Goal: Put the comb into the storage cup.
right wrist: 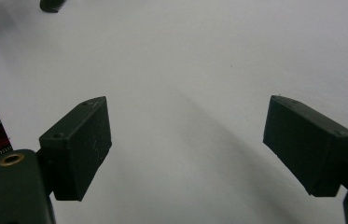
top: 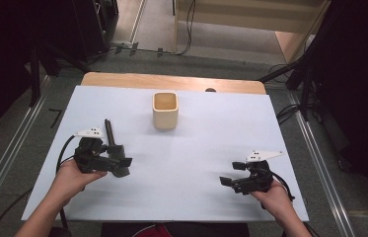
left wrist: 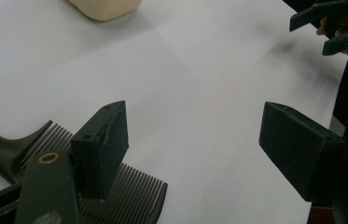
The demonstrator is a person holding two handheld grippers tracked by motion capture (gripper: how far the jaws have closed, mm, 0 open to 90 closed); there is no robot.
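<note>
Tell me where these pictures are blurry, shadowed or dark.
High view: the room around the white table falls into darkness, and the beige cup is evenly lit. Left gripper view: the right gripper is soft, with a smeared shadow beside it; the black comb is sharp. Right gripper view: a soft diagonal shadow crosses the table.

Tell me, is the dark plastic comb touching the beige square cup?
Apart. In the high view, bare white table separates the dark plastic comb from the beige square cup.
</note>
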